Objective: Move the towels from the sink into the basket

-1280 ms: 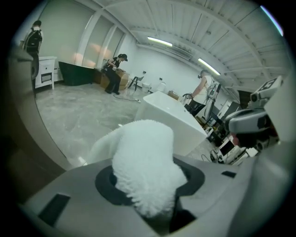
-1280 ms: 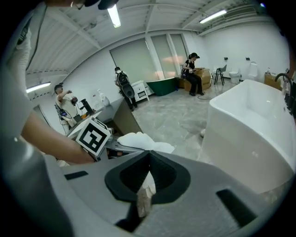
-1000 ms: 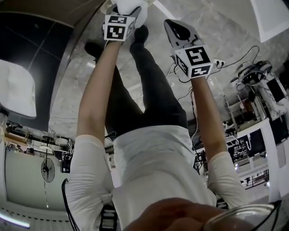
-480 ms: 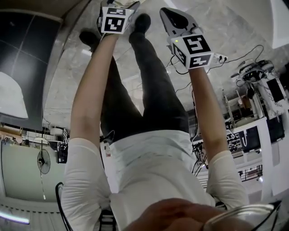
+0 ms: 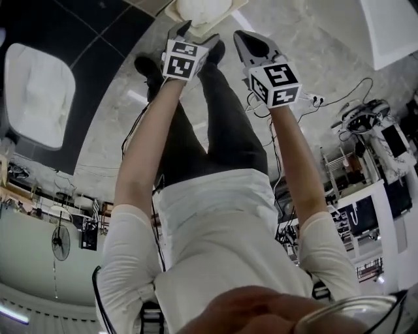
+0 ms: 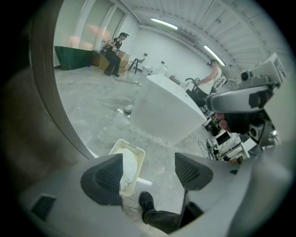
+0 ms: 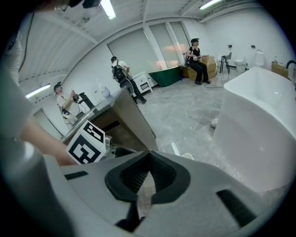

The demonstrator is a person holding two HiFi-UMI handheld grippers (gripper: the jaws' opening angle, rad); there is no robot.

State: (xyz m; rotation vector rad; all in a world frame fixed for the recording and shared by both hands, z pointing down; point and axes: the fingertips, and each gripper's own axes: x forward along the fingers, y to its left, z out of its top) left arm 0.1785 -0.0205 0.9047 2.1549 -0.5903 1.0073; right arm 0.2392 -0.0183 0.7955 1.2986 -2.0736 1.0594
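Grey stone floor fills the head view, with the cream basket (image 5: 171, 12) lying on it just beyond our shoes. A second ago our left gripper (image 5: 196, 36) carried a white towel (image 5: 199, 8) bunched between its fingers. Now that towel lies heaped inside the basket, and the left fingers have just been opening, then easing back a little. They stand apart with nothing between them, and the left gripper view shows only the basket and towel beyond them. We judge that one transfer is done. Our right gripper (image 5: 251, 42) hangs just right of the left, its fingers together on nothing. Well off to the left, a white sink (image 5: 39, 94) sits in the dark tabletop (image 5: 98, 26). We cannot tell whether it holds more towels.
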